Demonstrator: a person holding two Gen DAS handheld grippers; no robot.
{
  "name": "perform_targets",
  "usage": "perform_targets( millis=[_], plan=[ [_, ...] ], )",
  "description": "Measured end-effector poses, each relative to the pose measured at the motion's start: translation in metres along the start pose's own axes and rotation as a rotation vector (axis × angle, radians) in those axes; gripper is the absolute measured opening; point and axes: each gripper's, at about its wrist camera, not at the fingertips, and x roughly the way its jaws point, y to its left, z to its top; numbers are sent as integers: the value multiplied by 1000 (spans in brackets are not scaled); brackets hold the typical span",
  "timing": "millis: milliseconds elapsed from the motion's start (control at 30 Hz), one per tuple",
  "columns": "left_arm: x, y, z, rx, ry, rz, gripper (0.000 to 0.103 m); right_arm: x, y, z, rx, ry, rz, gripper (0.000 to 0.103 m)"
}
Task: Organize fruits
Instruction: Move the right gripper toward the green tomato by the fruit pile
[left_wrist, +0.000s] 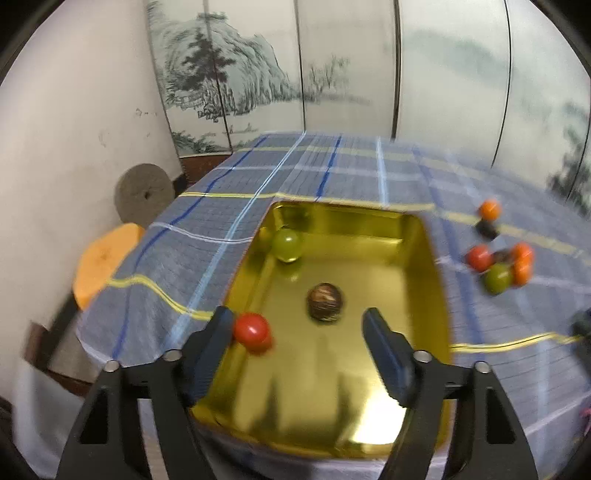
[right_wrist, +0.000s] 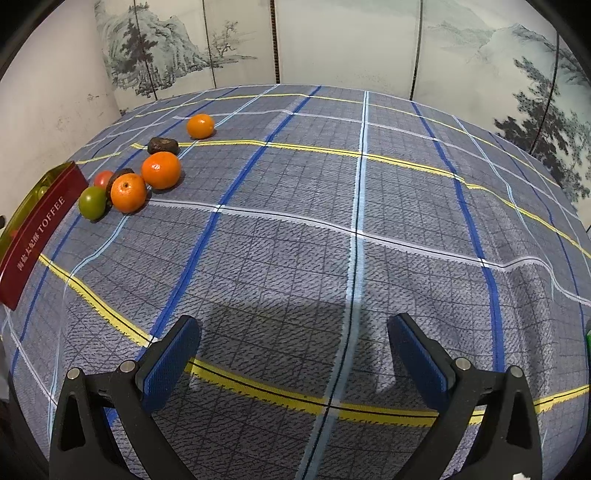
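Three fruits sit in the gold tin (left_wrist: 424, 258), left wrist view: a green one (left_wrist: 287, 244) near the far-left corner, a brown mottled one (left_wrist: 325, 302) mid-floor, a red one (left_wrist: 252, 331) by the left wall, just beside the left finger's tip. Left gripper (left_wrist: 299, 325) hangs over the tin's near half, jaws spread wide, nothing between them. Frame is motion-blurred. Right of the tin, on the plaid tablecloth (left_wrist: 207, 221), a loose cluster of fruit: orange, red, green, something dark; detail too smeared to sort. Orange stool (left_wrist: 103, 262) and a grey disc (left_wrist: 142, 194) sit past the table's left edge.

Right wrist view: right gripper (right_wrist: 293, 332) above bare cloth, jaws wide apart, empty. Cluster lies far left: green fruit (right_wrist: 92, 202), red fruit (right_wrist: 103, 178) behind it, two oranges (right_wrist: 128, 192) (right_wrist: 161, 170), with a dark fruit (right_wrist: 119, 176) wedged among them. Another dark one (right_wrist: 163, 145) and a small orange (right_wrist: 200, 126) lie farther back, apart. Tin's red outer wall, lettered TOFFEE (right_wrist: 40, 236), shows at the left edge, just beside the green fruit.
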Motion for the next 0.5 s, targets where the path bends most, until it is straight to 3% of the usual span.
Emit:
perform_targets(
  millis=[67,133,200,233,300,400,500],
  plan=[
    [-14,1,-9,-50,-23,-39,84,-2,-3,-1,10,-6,6,101],
    [-26,0,-19,-82,-24,-76,84,-6,-5,-1,20,-25,9,87],
    [-38,-3,-31,-89,-25,-82,84,-11,-5,0,38,-37,37,55],
    [-42,-4,-36,-86,-20,-100,84,-16,-1,3,50,-40,95,47],
    [-51,-10,-43,-51,-1,-134,84,-28,18,11,18,-71,186,46],
    [-70,-20,-53,0,-45,-83,84,-43,67,30,-115,-106,289,46],
    [-80,-26,-57,26,-65,-82,84,-37,114,50,-198,-86,380,46]
  ],
)
